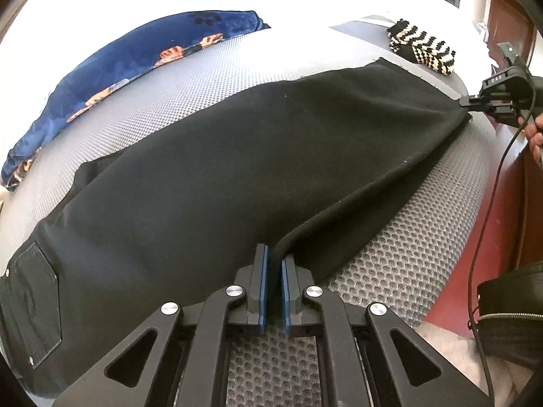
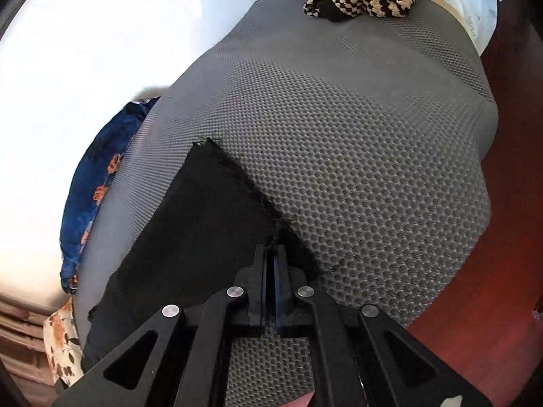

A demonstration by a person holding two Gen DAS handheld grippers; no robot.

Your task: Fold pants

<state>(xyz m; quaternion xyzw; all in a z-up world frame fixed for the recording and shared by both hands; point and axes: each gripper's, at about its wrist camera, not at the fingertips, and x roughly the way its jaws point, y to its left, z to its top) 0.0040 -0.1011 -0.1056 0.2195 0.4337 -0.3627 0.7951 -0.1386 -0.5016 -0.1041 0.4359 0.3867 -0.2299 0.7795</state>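
Pants (image 1: 210,169): black, laid flat lengthwise on grey mesh mat (image 1: 390,264), pocket end at left. Left gripper (image 1: 274,264) clamped on folded side edge. Right gripper (image 2: 270,254) pinching frayed hem corner. Fabric soft, limp, moderately heavy, likely to sag; hold at edges and corners, keep taut.

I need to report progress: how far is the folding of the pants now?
Done: the pants lie along the grey mat, the legs apparently stacked into one strip. In hand: the left gripper pinches the near edge, and the right gripper pinches the frayed hem corner; both are shut. Left: the lengthwise folds; the pants are still stretched at full length.
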